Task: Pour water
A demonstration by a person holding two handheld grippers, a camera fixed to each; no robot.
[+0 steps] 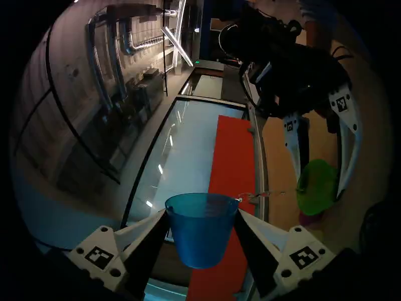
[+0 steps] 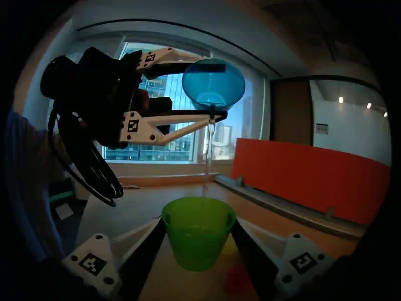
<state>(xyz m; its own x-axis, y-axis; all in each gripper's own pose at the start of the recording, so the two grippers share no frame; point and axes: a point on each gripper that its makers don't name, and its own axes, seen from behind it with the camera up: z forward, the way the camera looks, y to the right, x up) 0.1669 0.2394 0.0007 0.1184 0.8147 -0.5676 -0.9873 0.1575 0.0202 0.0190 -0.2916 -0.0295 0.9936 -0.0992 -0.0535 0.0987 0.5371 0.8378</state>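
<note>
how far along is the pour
Done: both cups are gripped, the blue cup in the left gripper, the green cup in the right gripper. In hand: the blue cup is tipped and a thin stream falls into the green one. Left: finishing the pour and righting the blue cup.

Left gripper [image 1: 201, 214]: I see both fingers pressing the blue cup [image 1: 200, 236].
Water [image 1: 270, 193]: thin stream running from its rim to the green cup [image 1: 316, 186].
Right gripper [image 1: 321, 190]: fingers flanking the green cup.
</note>
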